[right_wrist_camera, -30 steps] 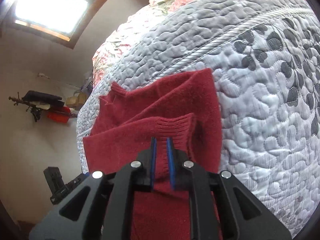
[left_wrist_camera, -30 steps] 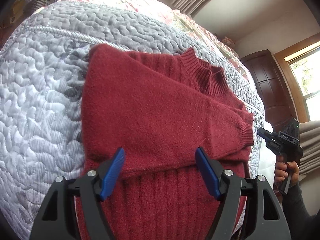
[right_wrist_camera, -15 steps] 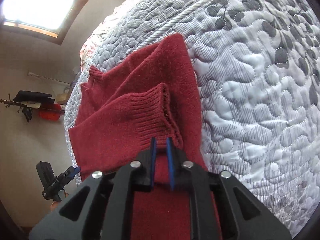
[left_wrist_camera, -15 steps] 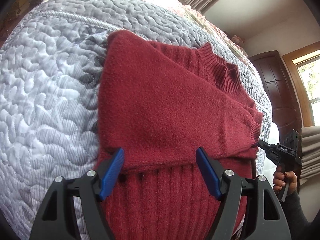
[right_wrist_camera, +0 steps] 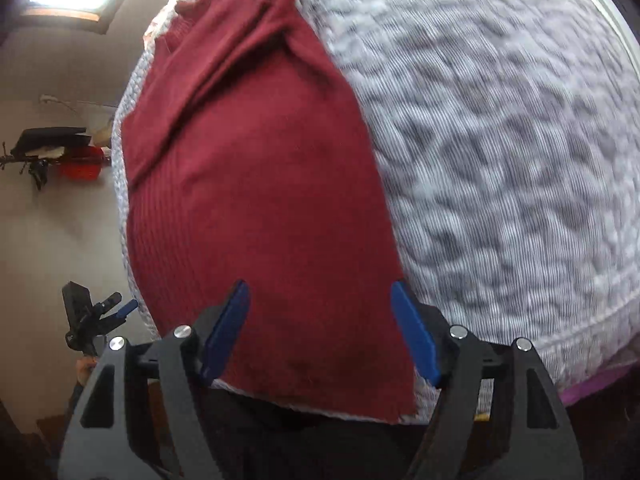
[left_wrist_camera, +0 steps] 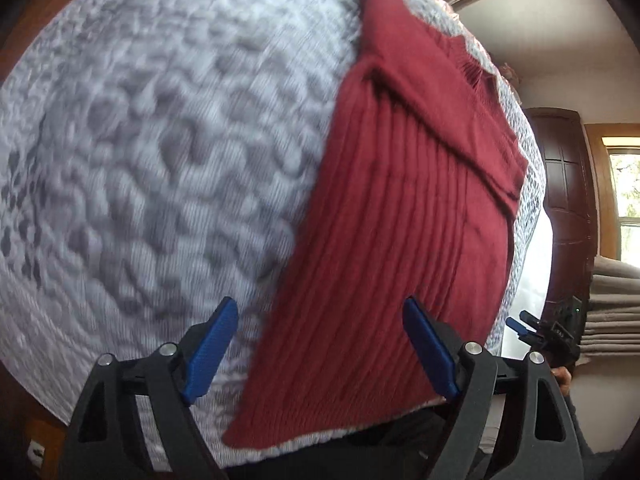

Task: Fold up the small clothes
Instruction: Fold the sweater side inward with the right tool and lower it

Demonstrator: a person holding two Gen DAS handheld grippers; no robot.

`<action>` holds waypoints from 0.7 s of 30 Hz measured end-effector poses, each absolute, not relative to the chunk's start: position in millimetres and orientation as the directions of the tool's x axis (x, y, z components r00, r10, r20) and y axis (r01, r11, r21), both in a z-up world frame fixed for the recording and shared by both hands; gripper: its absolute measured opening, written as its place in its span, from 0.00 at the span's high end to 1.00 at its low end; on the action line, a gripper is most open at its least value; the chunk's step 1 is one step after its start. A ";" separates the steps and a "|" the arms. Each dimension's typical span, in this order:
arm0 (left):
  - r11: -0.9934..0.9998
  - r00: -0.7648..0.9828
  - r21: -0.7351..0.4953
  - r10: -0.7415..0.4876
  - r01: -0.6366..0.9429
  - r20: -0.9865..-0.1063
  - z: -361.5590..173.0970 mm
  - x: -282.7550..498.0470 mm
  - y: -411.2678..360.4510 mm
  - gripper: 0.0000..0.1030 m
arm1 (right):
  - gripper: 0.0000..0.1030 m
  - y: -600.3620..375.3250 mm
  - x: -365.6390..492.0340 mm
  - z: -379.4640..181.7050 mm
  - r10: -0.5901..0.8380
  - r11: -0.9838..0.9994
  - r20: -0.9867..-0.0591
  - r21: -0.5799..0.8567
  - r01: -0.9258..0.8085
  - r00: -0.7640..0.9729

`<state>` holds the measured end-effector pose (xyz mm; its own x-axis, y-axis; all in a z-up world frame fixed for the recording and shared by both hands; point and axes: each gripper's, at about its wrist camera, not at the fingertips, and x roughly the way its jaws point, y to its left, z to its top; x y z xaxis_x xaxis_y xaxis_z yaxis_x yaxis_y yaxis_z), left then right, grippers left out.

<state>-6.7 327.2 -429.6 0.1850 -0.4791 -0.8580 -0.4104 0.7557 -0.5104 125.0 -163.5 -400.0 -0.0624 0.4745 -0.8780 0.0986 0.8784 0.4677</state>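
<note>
One grey quilt (left_wrist_camera: 160, 152) covers the bed, and on it near the front edge lies the red sweater (left_wrist_camera: 384, 248), long axis running from the hem by the person away to the collar at the far end. Its sleeves are folded across the upper body; the ribbed lower half lies flat, hem just reaching the quilt's edge. Both tools hover over that hem end: the left gripper (left_wrist_camera: 320, 344) and the right gripper (right_wrist_camera: 320, 332), each with blue fingers spread wide, holding nothing.

Dark red ribbed sweater (left_wrist_camera: 400, 240), grey-white quilted bedspread (left_wrist_camera: 160, 160)
</note>
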 end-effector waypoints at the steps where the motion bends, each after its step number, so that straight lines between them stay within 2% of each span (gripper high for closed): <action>1: 0.756 0.163 -0.508 -0.488 -0.411 -0.858 -436.0 -18.2 324.6 0.18 | 0.29 -170.2 108.4 -405.8 0.477 0.877 -0.876 0.467 0.117 -0.076; 6: 0.726 0.089 -0.516 -0.540 -0.454 -0.837 -465.9 -65.8 315.1 0.18 | 0.29 -196.1 56.5 -432.1 0.503 0.855 -0.856 0.472 0.214 -0.119; 9: 0.672 0.084 -0.561 -0.602 -0.484 -0.794 -478.0 -85.2 309.5 0.18 | 0.29 -203.8 42.7 -446.6 0.537 0.831 -0.833 0.494 0.256 -0.134; 16: 0.647 0.065 -0.582 -0.639 -0.493 -0.766 -491.3 -104.4 300.4 0.20 | 0.28 -194.8 35.1 -465.7 0.581 0.804 -0.801 0.536 0.256 -0.148; 18: 0.627 0.091 -0.598 -0.648 -0.500 -0.756 -492.0 -105.5 300.7 0.27 | 0.27 -191.2 36.6 -469.3 0.580 0.806 -0.800 0.538 0.245 -0.154; 19: 0.620 0.101 -0.606 -0.653 -0.497 -0.751 -491.4 -105.8 301.5 0.39 | 0.27 -187.4 39.6 -471.0 0.584 0.805 -0.796 0.543 0.240 -0.158; 21: 0.623 0.106 -0.612 -0.654 -0.487 -0.749 -491.9 -104.8 300.5 0.48 | 0.28 -182.3 36.5 -473.4 0.595 0.800 -0.786 0.556 0.226 -0.168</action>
